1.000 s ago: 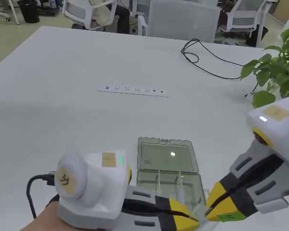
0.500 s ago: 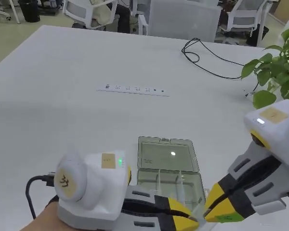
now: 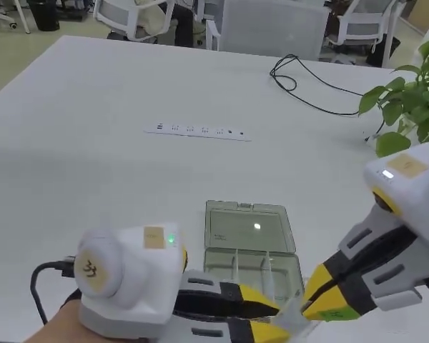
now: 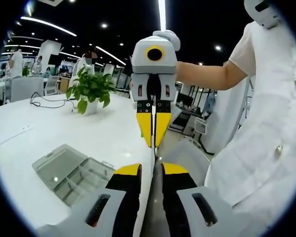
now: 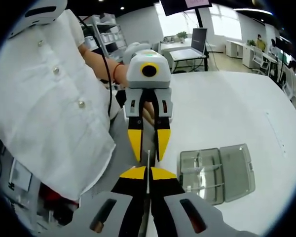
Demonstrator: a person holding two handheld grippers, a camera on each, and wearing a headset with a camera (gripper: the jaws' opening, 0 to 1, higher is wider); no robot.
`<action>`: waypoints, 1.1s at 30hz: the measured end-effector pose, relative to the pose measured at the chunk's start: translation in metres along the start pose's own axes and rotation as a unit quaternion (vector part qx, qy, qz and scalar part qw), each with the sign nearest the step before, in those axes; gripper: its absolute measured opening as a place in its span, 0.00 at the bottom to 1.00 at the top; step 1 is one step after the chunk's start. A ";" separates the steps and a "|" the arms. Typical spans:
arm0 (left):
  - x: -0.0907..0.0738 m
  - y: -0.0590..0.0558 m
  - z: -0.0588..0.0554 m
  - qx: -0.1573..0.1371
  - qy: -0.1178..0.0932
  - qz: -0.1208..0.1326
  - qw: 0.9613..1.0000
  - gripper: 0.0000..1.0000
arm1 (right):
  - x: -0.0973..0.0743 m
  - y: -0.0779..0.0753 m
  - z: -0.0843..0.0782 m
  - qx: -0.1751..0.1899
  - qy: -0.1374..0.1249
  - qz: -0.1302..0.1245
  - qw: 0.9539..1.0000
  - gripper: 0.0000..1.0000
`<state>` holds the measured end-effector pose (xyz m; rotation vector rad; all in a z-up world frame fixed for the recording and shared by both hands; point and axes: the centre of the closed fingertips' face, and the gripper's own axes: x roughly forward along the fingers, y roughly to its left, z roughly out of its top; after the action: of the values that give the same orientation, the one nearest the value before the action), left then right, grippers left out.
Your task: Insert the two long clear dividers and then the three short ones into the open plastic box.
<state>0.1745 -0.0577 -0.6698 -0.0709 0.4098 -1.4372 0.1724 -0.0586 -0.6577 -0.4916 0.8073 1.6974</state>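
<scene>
White table (image 3: 93,107), seen from above in the head view. A flat white power strip (image 3: 196,133) lies near the middle of the table, running left to right. A black cable (image 3: 300,82) is looped on the far right part of the top and trails toward a green potted plant (image 3: 411,100) at the right edge. Grey office chairs (image 3: 272,25) stand beyond the far side. In the left gripper view, long ceiling light strips (image 4: 162,12) glow overhead.
</scene>
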 end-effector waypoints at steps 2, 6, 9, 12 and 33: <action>-0.002 0.002 -0.002 -0.001 0.001 0.005 1.000 0.15 | -0.001 -0.002 0.000 0.000 -0.002 -0.005 1.000 0.03; -0.006 0.008 -0.005 -0.004 0.004 0.018 1.000 0.21 | -0.003 -0.005 0.001 0.001 -0.004 -0.014 1.000 0.03; -0.011 0.012 -0.008 -0.008 0.005 0.027 1.000 0.23 | -0.005 -0.011 0.000 0.002 -0.007 -0.022 1.000 0.03; -0.014 0.017 -0.012 -0.012 0.009 0.039 0.999 0.28 | -0.007 -0.016 -0.001 0.003 -0.009 -0.031 0.999 0.03; -0.029 0.042 -0.042 -0.010 0.055 0.091 0.994 0.60 | 0.004 -0.065 -0.012 0.006 0.011 -0.083 0.996 0.03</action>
<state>0.1988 -0.0158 -0.7143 0.0291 0.5086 -1.2609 0.2328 -0.0561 -0.6860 -0.5549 0.7709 1.5362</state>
